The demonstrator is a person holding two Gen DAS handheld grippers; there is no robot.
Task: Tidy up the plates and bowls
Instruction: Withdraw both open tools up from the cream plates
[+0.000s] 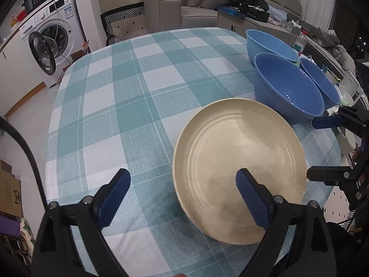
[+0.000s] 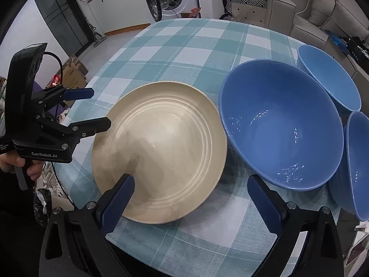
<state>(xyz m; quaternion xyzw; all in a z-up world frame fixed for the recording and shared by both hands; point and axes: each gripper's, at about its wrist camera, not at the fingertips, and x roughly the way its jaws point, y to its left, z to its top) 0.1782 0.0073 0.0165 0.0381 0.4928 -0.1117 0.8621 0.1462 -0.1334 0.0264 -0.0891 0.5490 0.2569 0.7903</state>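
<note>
Fingers of our left gripper [image 1: 182, 182] and right gripper [image 2: 191, 184] are hanging released, flanking the round cream ceramic plate [image 2: 161, 147] lying flat on the checked worktop [image 1: 138, 92], beside three blue bowls [image 2: 283, 124].

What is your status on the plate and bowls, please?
Left gripper and right gripper open, empty. Cream plate flat on table. Three blue bowls beside it. Nothing blocking.

A cream plate [image 2: 159, 152] lies near the checked table's [image 2: 184, 46] front edge, three blue bowls [image 2: 281, 124] clustered beside it toward the right edge, the right gripper [image 2: 191, 196] spread wide above.
</note>
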